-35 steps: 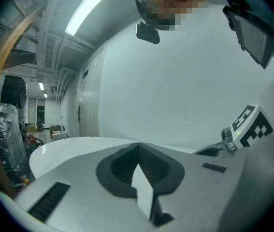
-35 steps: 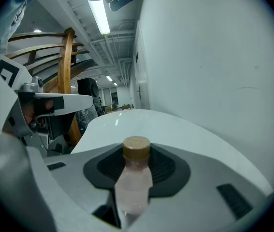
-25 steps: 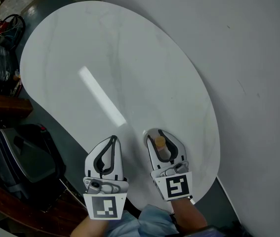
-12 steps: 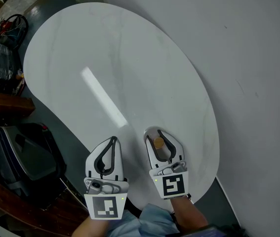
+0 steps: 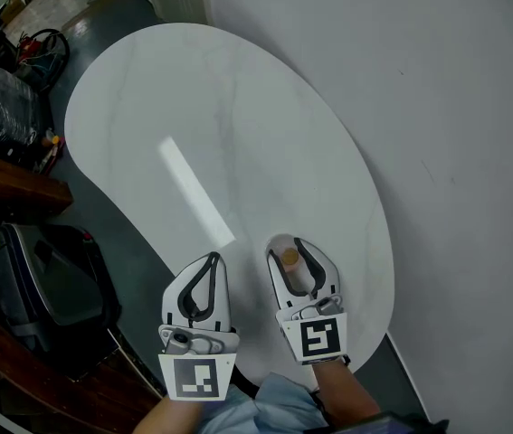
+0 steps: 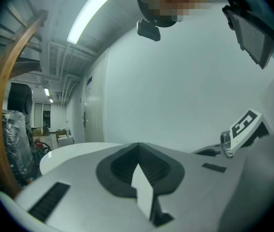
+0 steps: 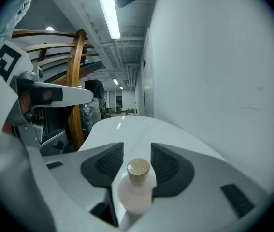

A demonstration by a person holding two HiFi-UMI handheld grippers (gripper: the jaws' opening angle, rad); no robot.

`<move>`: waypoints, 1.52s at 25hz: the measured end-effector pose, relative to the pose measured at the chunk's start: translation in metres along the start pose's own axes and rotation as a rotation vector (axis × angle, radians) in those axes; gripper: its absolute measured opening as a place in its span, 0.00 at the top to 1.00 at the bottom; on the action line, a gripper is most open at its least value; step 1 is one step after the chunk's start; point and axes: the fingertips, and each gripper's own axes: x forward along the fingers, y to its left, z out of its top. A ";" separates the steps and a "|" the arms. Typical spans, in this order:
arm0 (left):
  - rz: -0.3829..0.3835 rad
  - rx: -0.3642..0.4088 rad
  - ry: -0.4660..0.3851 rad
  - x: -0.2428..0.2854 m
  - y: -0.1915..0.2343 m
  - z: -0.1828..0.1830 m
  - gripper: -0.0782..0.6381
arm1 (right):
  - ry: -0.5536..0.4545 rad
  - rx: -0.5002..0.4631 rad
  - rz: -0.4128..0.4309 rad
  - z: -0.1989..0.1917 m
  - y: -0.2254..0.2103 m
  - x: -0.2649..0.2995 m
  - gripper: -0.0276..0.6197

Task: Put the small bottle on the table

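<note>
As the right gripper opens its jaws, the bottle stands on the table.
Upright near the table's near right edge, the bottle (pale, gold cap) keeps its place from a second ago, but the pads now stand wider and clear of it. Just to the left, the left gripper has its jaws pressed together, empty, as before.

The right gripper is opening its jaws. They stand wider than a second ago and no longer squeeze the small bottle between them. In the head view, the table sits lower than before.
</note>
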 end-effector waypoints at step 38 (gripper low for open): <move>0.073 0.011 -0.275 -0.043 -0.030 0.085 0.89 | -0.238 -0.035 0.058 0.108 0.014 -0.071 0.96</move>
